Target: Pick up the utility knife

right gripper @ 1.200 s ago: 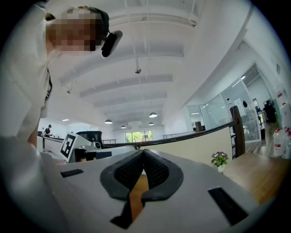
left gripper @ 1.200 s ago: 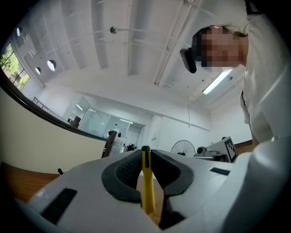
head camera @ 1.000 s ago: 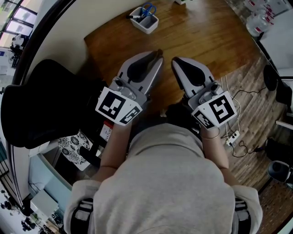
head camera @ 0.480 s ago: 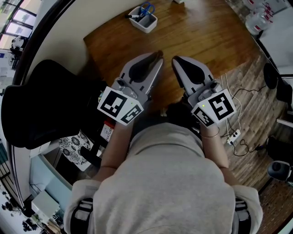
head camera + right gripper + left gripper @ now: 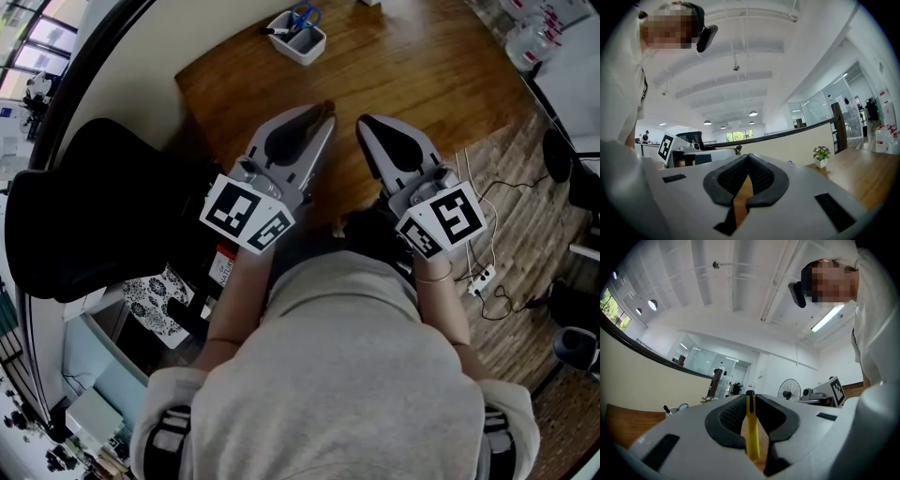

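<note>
Left gripper view — utility knife point(image 5: 750, 432) in left tool point(image 5: 750, 398) — base hidden.

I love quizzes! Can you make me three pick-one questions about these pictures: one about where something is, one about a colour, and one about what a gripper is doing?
1. Where is the white box with the scissors?
A) on a shelf
B) in a drawer
C) on the table

2. What colour is the knife?
A) red
B) yellow
C) green

3. What is the right gripper doing?
A) shut, holding nothing
B) wide open
C) holding a cup

Answers:
1 C: the head view shows it on the wood, at the far side.
2 B: the left gripper pinches a yellow knife.
3 A: its jaw tips meet with nothing between.
</note>
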Available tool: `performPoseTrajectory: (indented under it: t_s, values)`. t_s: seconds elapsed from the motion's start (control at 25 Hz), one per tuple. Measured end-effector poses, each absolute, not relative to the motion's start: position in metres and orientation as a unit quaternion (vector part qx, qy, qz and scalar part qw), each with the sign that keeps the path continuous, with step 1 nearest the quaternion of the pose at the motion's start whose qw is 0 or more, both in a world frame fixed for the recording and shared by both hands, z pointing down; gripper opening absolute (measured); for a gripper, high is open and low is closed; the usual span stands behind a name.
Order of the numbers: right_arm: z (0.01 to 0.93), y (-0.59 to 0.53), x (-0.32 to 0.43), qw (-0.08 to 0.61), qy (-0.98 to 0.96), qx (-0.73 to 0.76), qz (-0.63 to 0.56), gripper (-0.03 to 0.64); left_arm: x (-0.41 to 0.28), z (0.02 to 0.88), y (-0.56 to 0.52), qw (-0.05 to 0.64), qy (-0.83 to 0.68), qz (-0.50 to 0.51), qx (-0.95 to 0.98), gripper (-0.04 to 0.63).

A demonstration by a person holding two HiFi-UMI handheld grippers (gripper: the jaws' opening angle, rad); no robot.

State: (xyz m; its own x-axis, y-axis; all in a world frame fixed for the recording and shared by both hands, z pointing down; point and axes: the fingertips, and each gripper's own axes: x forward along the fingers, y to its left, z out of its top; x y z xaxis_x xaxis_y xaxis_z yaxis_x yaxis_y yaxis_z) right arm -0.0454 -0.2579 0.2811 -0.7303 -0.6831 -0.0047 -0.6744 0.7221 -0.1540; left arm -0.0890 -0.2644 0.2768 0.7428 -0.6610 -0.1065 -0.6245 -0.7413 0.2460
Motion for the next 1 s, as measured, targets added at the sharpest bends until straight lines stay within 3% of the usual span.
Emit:
performPoseTrajectory:
  t_s: [1.0]
  values:
    - [0.2869,-0.2506,-0.0534,0.013,0.932,-0.356,-0.066,0.011,-0.0932,0.2793,-0.2616,0.097,-0.347,-0.095,0.928,0.078]
